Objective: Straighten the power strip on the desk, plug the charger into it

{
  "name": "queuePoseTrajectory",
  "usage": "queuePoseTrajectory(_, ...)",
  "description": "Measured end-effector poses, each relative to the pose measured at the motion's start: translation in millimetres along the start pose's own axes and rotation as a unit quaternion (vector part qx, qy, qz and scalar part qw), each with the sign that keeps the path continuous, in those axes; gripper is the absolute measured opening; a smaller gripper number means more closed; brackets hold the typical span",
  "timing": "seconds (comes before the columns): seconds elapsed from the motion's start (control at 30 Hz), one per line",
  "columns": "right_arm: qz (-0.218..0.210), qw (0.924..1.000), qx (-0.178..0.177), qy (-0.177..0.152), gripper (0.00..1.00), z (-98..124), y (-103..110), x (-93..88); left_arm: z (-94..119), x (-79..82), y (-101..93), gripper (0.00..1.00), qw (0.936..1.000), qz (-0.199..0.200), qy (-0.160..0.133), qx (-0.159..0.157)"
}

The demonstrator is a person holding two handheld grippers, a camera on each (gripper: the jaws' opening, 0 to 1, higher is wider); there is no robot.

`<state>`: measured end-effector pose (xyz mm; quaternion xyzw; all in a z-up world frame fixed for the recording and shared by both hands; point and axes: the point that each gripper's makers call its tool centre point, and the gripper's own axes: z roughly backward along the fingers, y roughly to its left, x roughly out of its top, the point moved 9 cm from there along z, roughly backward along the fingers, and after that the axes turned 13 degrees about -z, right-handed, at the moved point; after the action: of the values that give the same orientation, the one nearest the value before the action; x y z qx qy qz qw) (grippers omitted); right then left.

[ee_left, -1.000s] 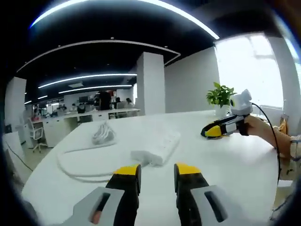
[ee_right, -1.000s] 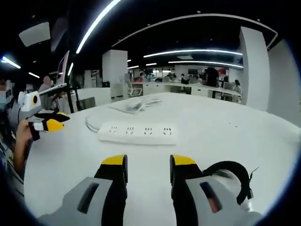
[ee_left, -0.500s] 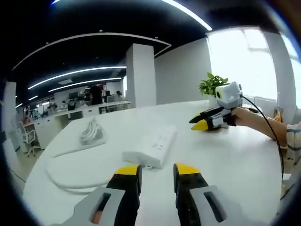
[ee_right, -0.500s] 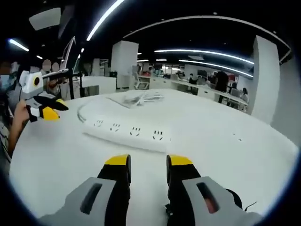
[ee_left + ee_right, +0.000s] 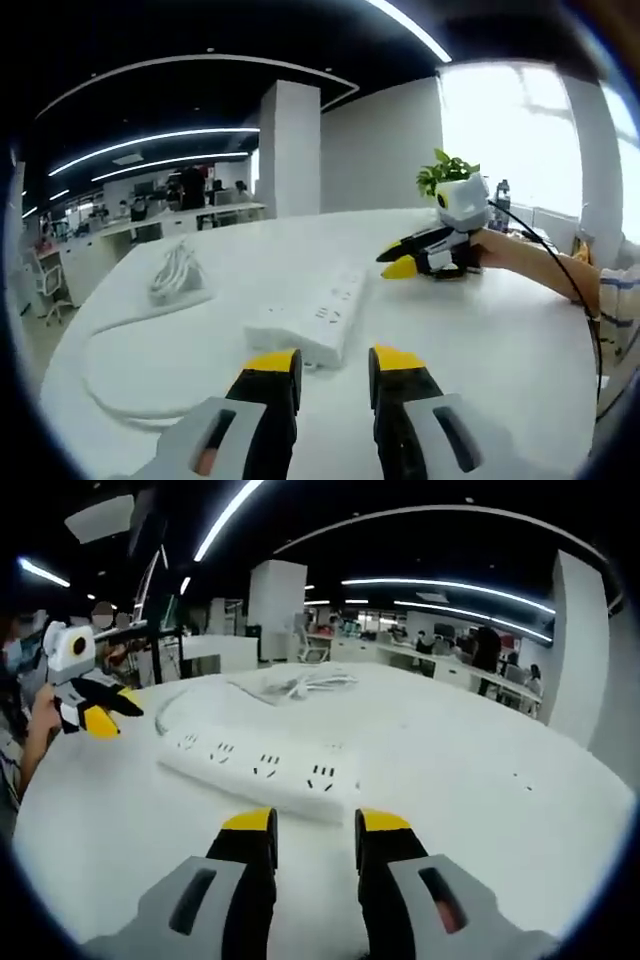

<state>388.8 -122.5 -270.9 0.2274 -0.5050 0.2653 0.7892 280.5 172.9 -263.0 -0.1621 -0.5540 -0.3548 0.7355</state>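
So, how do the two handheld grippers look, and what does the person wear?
Each gripper has grey bodies ending in black fingers with yellow tips. The right gripper trails a thin black cable. A pale striped sleeve shows at the wrist.

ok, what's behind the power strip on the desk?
Behind the power strip its white cable curves off one end to a bundled white cord lying on the desk. Whether a charger sits in that bundle cannot be told. The desk under the strip is covered.
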Motion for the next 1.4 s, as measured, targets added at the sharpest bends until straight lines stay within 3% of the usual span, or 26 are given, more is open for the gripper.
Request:
queuePoseTrajectory(0.17,0.011,0.9998,0.016,0.006,0.31,-4.2,-6.5,3.4,-7.1,4.7,-2.0,0.27,0.9997,-0.005,0.014,-0.02)
queuePoseTrajectory(0.3,0.023,0.9992,0.028,0.018,0.32,-9.6,-8.4,1.9,-11.8,6.2,-0.6,0.27,0.9992,-0.021,0.031,-0.016)
queuePoseTrajectory(0.5,0.016,0.9987,0.042,0.024,0.32,-16.8,-12.1,-1.2,-20.2,3.0,1.1,0.27,0.9981,0.001,0.051,-0.034)
queuePoseTrajectory(0.77,0.007,0.9979,0.063,0.009,0.31,-22.1,-14.0,2.9,-32.0,-1.4,2.5,0.27,0.9984,0.011,0.044,-0.034)
queuePoseTrajectory(0.87,0.01,0.9977,0.067,0.011,0.31,-24.3,-13.0,3.7,-34.9,-2.3,1.2,0.27,0.998,0.035,0.032,-0.042)
queuePoseTrajectory(1.4,0.002,0.9974,0.072,0.0,0.34,-26.0,-13.7,4.9,-39.2,-8.5,5.0,0.27,0.9984,0.023,0.04,-0.034)
